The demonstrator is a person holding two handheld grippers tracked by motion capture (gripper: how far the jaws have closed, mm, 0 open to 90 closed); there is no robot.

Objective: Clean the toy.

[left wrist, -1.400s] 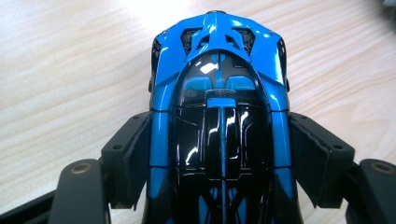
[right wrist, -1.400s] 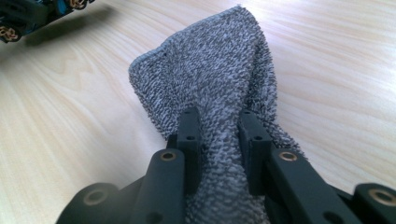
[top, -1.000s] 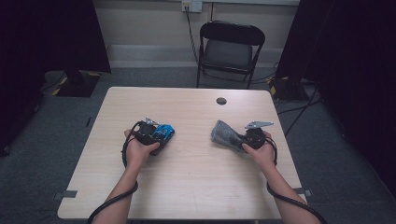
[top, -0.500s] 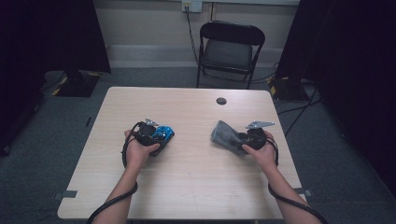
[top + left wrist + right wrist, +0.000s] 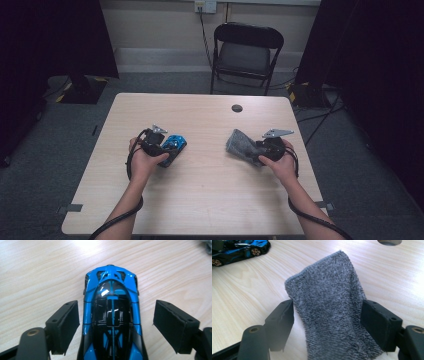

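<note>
The car (image 5: 111, 315) looks like hard plastic, glossy blue and black, with a bright glint on its smooth roof. The cloth (image 5: 332, 312) is grey terry, matt and rough, its looped pile fuzzy along the hemmed edge. The table (image 5: 200, 200) has a pale wood-grain top, smooth with a soft sheen where light falls on it, and a round dark plastic-looking cap (image 5: 237, 108) set in it. The pads (image 5: 66, 326) of the left gripper (image 5: 117, 327) are matt black, slightly grainy like rubber or foam, on smooth dull black plastic arms. The chair (image 5: 245, 55) has a dark matt padded seat and thin black metal legs. The floor (image 5: 45, 190) is grey carpet, coarse and dull.
</note>
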